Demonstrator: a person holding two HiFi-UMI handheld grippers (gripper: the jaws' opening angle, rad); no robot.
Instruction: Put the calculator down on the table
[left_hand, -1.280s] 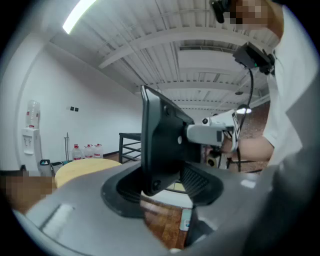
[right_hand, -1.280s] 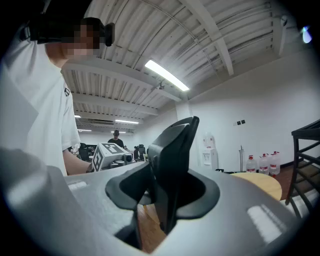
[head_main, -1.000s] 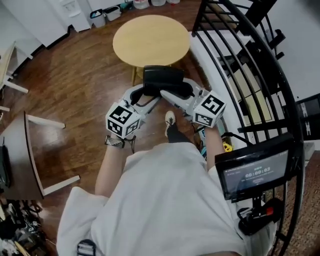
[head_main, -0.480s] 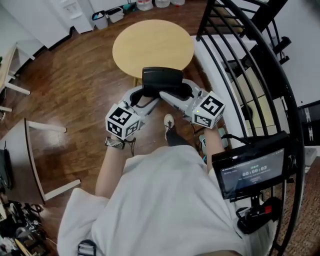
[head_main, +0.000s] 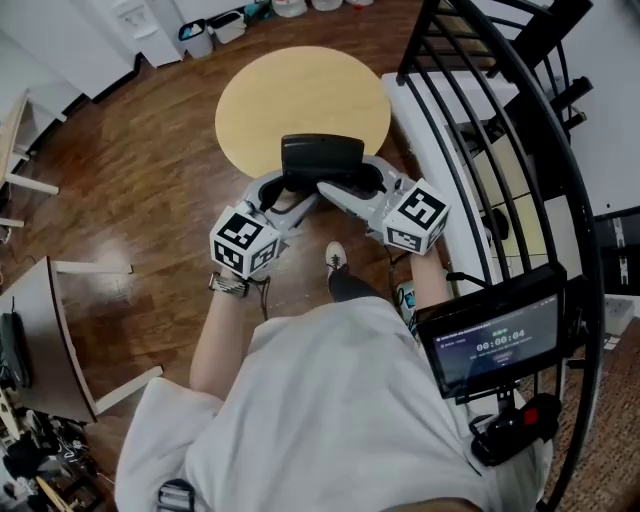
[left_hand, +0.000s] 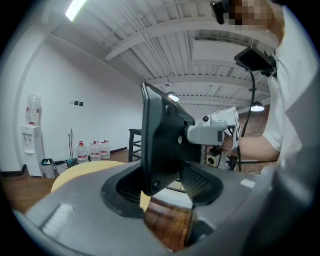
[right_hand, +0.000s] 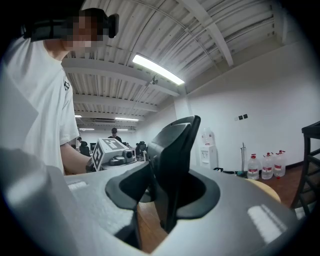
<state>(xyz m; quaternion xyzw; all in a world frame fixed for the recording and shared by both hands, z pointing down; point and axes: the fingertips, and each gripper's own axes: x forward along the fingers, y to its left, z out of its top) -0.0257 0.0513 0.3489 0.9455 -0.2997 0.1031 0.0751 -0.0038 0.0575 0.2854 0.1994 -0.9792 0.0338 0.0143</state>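
Note:
A black calculator (head_main: 321, 157) is carried in the air just before the near edge of a round light-wood table (head_main: 300, 90). My left gripper (head_main: 289, 184) holds it from the left and my right gripper (head_main: 346, 184) from the right, both shut on it. In the left gripper view the calculator (left_hand: 162, 142) stands on edge between the jaws of the left gripper (left_hand: 162, 192), with the table (left_hand: 82, 170) low behind it. In the right gripper view its thin edge (right_hand: 172, 160) is clamped in the right gripper (right_hand: 160, 200).
A black metal rack (head_main: 480, 130) runs along the right side. A small screen (head_main: 495, 340) hangs at the person's right hip. A chair (head_main: 50, 320) stands at the left on the wood floor. Water bottles (left_hand: 92, 150) line the far wall.
The person has stepped forward: the round table has come nearer and now lies right under the far end of the calculator. Both grips are unchanged.

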